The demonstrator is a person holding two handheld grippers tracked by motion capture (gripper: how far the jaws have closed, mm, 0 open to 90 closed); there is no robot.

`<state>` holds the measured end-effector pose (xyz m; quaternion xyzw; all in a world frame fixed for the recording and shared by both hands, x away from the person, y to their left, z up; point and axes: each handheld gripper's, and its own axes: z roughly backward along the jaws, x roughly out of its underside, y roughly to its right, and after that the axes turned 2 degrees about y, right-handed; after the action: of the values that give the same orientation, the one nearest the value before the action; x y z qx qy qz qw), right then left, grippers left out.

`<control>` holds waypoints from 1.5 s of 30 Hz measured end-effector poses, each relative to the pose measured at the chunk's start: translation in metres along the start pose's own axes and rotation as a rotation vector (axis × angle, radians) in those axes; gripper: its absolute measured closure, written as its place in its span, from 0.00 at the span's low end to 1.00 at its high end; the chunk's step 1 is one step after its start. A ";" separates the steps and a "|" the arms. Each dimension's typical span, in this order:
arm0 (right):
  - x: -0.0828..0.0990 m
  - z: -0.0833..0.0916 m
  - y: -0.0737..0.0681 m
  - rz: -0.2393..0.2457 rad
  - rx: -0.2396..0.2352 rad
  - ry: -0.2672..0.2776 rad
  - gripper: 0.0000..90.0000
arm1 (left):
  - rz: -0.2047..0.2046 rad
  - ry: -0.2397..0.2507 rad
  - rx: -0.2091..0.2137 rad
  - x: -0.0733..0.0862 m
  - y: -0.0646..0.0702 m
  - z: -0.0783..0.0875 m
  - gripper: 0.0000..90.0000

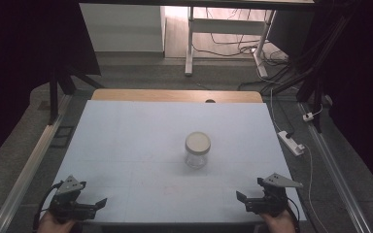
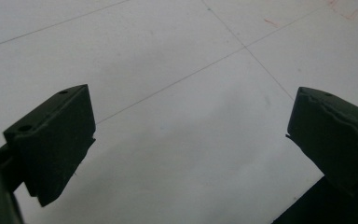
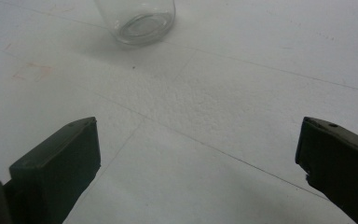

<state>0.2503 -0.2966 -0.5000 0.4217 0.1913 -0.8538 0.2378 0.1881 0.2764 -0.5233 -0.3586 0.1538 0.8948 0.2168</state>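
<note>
A clear glass jar (image 1: 196, 150) with a pale lid stands upright near the middle of the white table (image 1: 126, 141). Its glass base (image 3: 137, 18) shows at the top of the right gripper view. My left gripper (image 1: 101, 204) rests low at the table's front left corner, jaws wide apart, nothing between them (image 2: 191, 135). At the front right corner my right gripper (image 1: 243, 200) is open too, its jaws spread over bare table (image 3: 198, 154), the jar well ahead of it.
The table's far edge is a wooden strip (image 1: 175, 95). A power strip (image 1: 291, 142) and cables lie on the floor to the right. Metal rails (image 1: 29, 165) run along both sides. Desk legs (image 1: 189, 43) stand beyond the table.
</note>
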 end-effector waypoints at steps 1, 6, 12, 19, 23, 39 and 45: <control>0.000 0.000 0.000 0.000 0.001 0.000 0.00 | -0.003 -0.001 0.001 0.000 0.000 0.000 0.02; 0.000 -0.001 -0.001 0.014 0.001 -0.009 0.00 | -0.012 -0.007 0.004 0.000 0.001 -0.001 0.02; -0.001 -0.002 -0.001 0.026 -0.033 -0.020 0.01 | -0.019 -0.013 0.005 -0.001 0.002 -0.001 0.02; -0.001 -0.002 -0.003 0.040 -0.022 -0.022 0.00 | -0.011 -0.009 0.009 -0.001 0.001 -0.001 0.02; -0.001 -0.002 -0.004 0.053 -0.020 -0.024 0.00 | -0.015 -0.011 0.005 -0.001 0.002 -0.001 0.02; -0.001 -0.002 -0.006 0.075 -0.045 -0.020 0.00 | -0.008 0.000 0.010 0.000 0.001 0.000 0.00; -0.004 -0.005 -0.009 0.084 -0.058 -0.014 0.00 | -0.012 -0.005 0.010 -0.001 0.001 0.000 0.00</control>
<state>0.2505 -0.2856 -0.4980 0.4162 0.1962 -0.8402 0.2869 0.1882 0.2751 -0.5229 -0.3562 0.1558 0.8936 0.2244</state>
